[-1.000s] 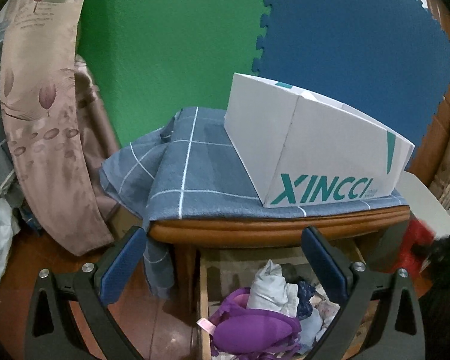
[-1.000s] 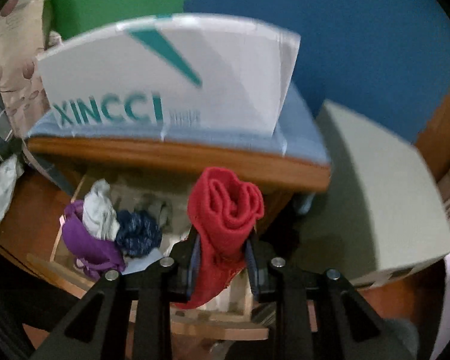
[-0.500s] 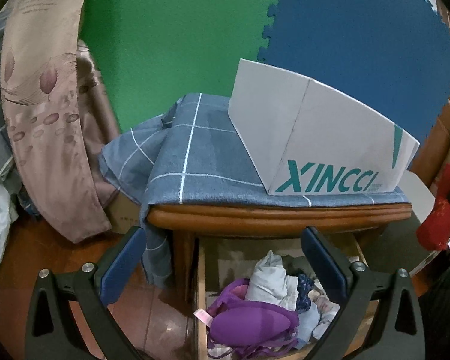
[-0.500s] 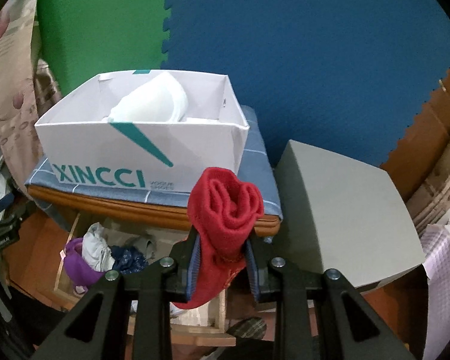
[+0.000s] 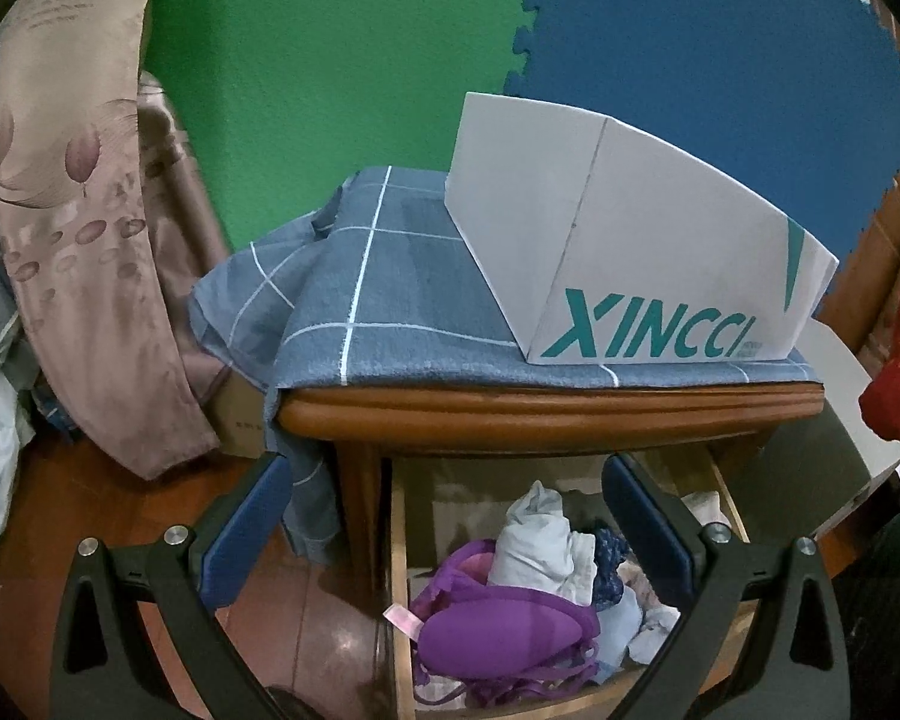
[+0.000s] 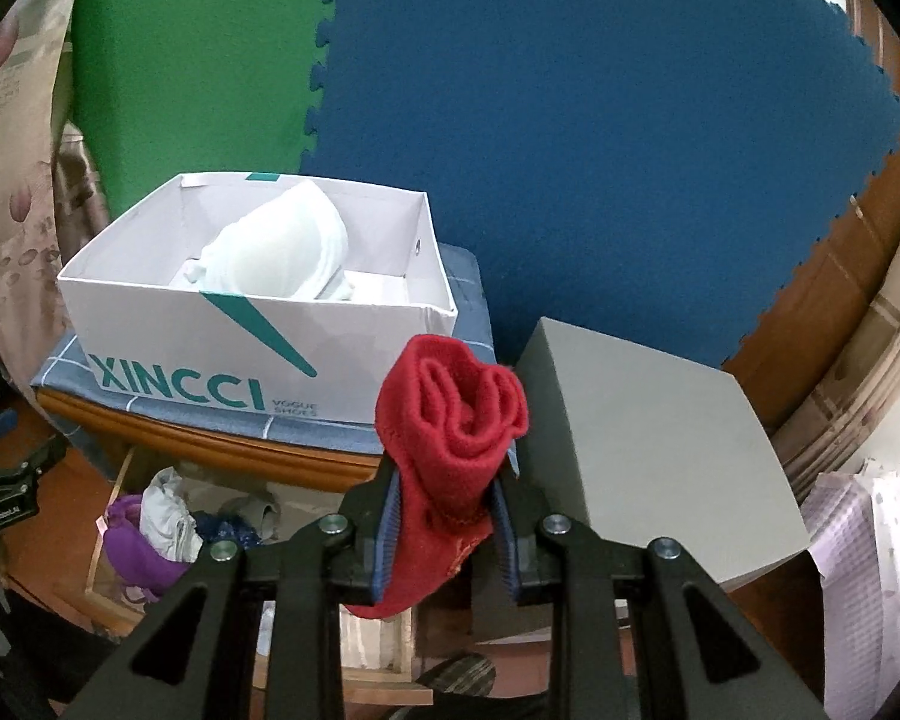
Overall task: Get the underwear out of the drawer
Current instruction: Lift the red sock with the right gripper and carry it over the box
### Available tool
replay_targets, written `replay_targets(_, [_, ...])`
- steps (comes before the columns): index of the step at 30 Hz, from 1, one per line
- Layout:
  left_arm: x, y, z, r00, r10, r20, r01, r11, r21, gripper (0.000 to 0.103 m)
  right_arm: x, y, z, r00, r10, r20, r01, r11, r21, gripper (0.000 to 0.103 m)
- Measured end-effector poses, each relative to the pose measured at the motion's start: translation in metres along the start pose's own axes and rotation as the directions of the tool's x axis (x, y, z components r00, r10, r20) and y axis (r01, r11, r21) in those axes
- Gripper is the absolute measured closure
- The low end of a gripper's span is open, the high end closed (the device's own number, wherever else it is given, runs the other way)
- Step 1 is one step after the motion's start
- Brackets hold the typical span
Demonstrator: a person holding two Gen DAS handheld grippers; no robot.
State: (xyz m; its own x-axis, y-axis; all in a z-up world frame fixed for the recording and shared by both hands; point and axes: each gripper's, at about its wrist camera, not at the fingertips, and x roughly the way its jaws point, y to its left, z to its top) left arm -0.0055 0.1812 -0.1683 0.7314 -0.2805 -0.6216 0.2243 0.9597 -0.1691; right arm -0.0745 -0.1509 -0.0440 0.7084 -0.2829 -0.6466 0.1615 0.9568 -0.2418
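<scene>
My right gripper (image 6: 447, 501) is shut on rolled red underwear (image 6: 453, 420), held in the air to the right of the white XINCCI box (image 6: 234, 348); the red underwear (image 5: 897, 378) also shows at the right edge of the left wrist view. A pale bra (image 6: 282, 252) lies inside the box. Below the wooden tabletop the drawer (image 5: 399, 540) stands pulled out, holding a purple bra (image 5: 498, 624), a white rolled garment (image 5: 534, 546) and dark blue cloth (image 5: 609, 558). My left gripper (image 5: 450, 516) hangs open above the drawer's front, with nothing between its fingers.
A blue checked cloth (image 5: 360, 276) covers the wooden table (image 5: 510, 420). A grey box (image 6: 654, 438) stands to the right of the table. A patterned curtain (image 5: 72, 210) hangs at the left. Green and blue foam mats (image 6: 570, 120) line the wall behind.
My right gripper has risen with the red underwear from just above the drawer to the height of the box's rim. The left gripper has barely moved and stays open.
</scene>
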Motion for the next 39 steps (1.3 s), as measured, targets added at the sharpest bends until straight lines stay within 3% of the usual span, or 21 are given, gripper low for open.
replay_targets(39, [0.006, -0.015, -0.006, 0.999, -0.013, -0.042, 0.015, 0.999, 0.043, 0.001, -0.017, 0.014, 0.005, 0.998, -0.026, 0.051, 0.028, 0.998, -0.049, 0.076])
